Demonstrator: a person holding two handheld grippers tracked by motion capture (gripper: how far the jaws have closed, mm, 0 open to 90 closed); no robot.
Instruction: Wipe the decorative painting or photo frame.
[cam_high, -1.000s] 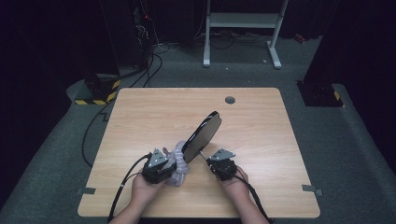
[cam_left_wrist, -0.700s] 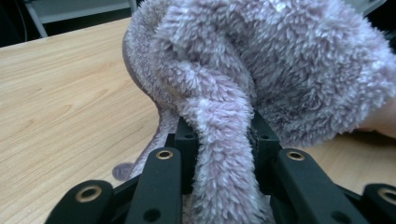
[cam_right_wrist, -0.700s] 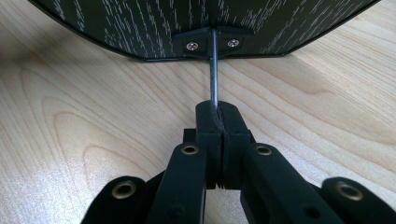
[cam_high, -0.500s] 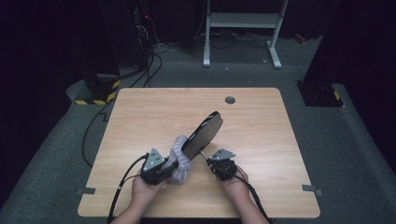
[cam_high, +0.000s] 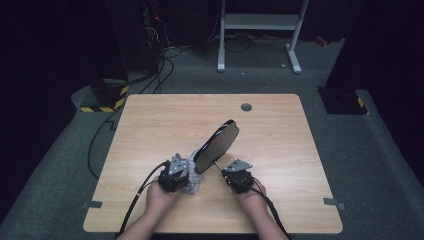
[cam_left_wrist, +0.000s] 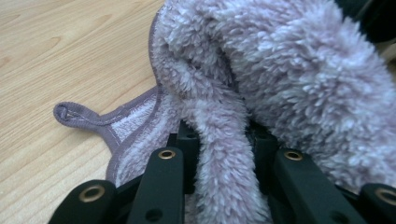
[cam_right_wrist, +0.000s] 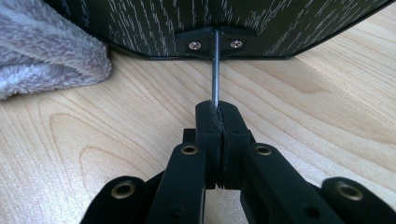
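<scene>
Looking down from the high view, the left tool (cam_high: 176, 175) presses a lilac fluffy cloth (cam_high: 192, 170) against the tilted black oval panel (cam_high: 216, 146), near the bench's (cam_high: 150, 125) front edge. Along the left gripper view, its jaws pinch a cloth fold (cam_left_wrist: 224, 154). Along the right gripper view, the right tool (cam_right_wrist: 218, 114) clamps the panel's thin metal rod (cam_right_wrist: 215, 70).
</scene>
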